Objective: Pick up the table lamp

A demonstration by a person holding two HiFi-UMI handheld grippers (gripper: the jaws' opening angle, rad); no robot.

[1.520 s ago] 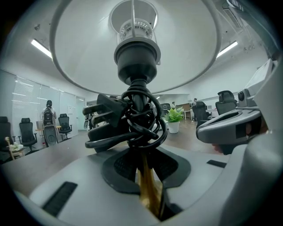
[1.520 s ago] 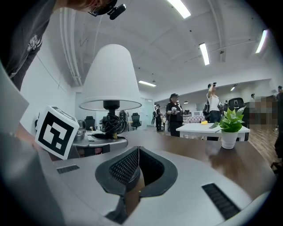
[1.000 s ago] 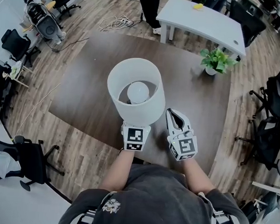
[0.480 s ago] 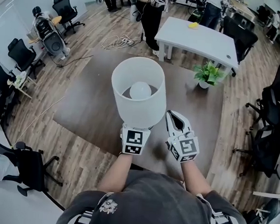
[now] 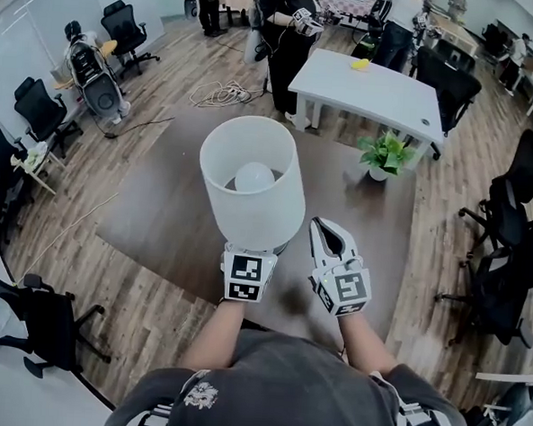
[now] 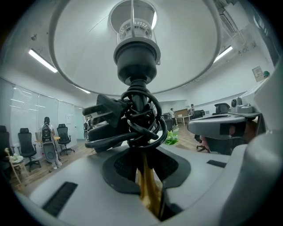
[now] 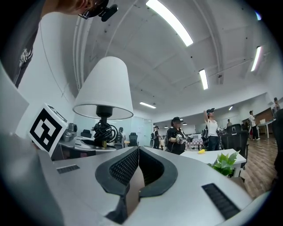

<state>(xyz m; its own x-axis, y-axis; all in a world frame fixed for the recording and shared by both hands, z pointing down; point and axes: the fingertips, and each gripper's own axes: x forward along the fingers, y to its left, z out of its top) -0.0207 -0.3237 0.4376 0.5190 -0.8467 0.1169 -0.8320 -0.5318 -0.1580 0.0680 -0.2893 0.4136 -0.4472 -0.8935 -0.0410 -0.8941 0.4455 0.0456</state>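
The wood-plank floor spread under a broad, dark brown table with a matt top. A smaller white rectangular table stood at 1 o'clock from it.

Over the dark table, near the middle of the head view, the table lamp stood upright in the left gripper's hold. Its smooth white shade was a round drum open at the top, with a pale globe bulb inside. The lamp's foot could not be seen.

Both bare forearms reached forward from the chest, roughly side by side. The left gripper pointed about level under the shade, at 6 o'clock from it. Its jaws were closed a narrow way apart on the lamp's slim brass-coloured stem, the ribbed black pads pressing either side.

The right gripper hovered at 4 o'clock from the shade, just beside the left one. Its jaw tips were together with nothing between them.

A leafy green plant in a white pot sat at 2 o'clock from the lamp.

A glossy black cord was looped round the stem below the black socket, its plug jutting towards 9 o'clock.
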